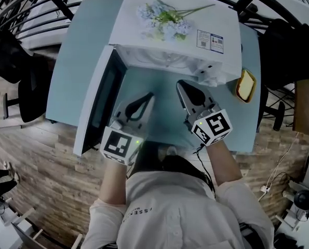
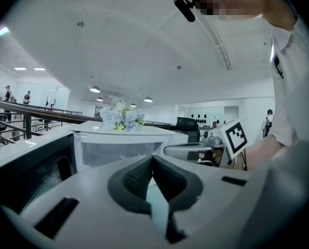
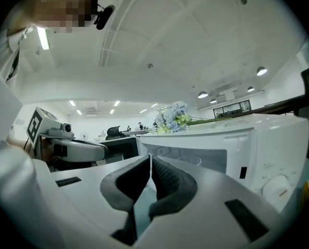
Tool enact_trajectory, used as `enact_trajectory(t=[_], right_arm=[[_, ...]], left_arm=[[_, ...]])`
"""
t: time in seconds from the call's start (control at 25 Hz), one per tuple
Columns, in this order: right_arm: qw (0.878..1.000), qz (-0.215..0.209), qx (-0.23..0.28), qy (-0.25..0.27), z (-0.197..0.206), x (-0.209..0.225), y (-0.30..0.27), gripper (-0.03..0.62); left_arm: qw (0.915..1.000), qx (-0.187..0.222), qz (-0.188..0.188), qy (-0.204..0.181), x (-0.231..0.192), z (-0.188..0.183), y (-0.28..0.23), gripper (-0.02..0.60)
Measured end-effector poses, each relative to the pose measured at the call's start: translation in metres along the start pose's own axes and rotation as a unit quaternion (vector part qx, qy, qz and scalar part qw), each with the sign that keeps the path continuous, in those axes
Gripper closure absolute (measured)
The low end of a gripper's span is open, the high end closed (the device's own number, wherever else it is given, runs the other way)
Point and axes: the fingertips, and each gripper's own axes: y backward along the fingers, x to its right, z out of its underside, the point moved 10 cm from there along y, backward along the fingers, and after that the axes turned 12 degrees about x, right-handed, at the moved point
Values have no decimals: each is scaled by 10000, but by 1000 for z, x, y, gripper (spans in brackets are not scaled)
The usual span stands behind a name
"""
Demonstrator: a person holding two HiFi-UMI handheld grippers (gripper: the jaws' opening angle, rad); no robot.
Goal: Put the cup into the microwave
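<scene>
The microwave [image 1: 175, 25] sits at the upper centre of the head view on the pale blue bench [image 1: 81, 61]. Its door [image 1: 99, 102] is swung fully open toward the left of the frame. A bunch of pale blue flowers [image 1: 164, 14] lies on the top panel of the microwave. A yellow object [image 1: 246, 84] rests on the bench just beside the right side of the microwave. The left hand-held gripper [image 1: 150, 96] is at centre frame, in front of the open cavity and apart from it, pointing toward it. Its jaws are clenched tip to tip with nothing between them. The right hand-held gripper [image 1: 181, 85] is just beside it, to the right, and also points at the cavity. Its jaws are likewise pressed together and empty. Each unit carries a marker cube [image 1: 212, 127] at the rear, next to the person's wrist. In the right gripper view, the cup [image 3: 190, 160] shows only as a faint, pale, rounded shape on the cavity floor, inside the microwave. It is clear of both grippers. The head view does not show the cavity floor.
</scene>
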Motion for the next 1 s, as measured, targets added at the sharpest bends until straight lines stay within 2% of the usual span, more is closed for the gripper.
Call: enact_trajectory(t=[0.2,0.56,0.68,1.0], right_arm=[[9997,3,225,126,-31,-15,18,577],[9971,131,553,500,-87,-39,39,577],[9960,108,651,605,-95,-42,40,577],[9943,162,713,782,-96,-41,41,577]], left_arm=[[9998,46,-143,-98,5,-18,10,580],[9976,361,143,-578,19,-61,15,580],[9968,456,152,-637,14,-67,16,580],[9973,397,119,-613,7,-71,18,580]])
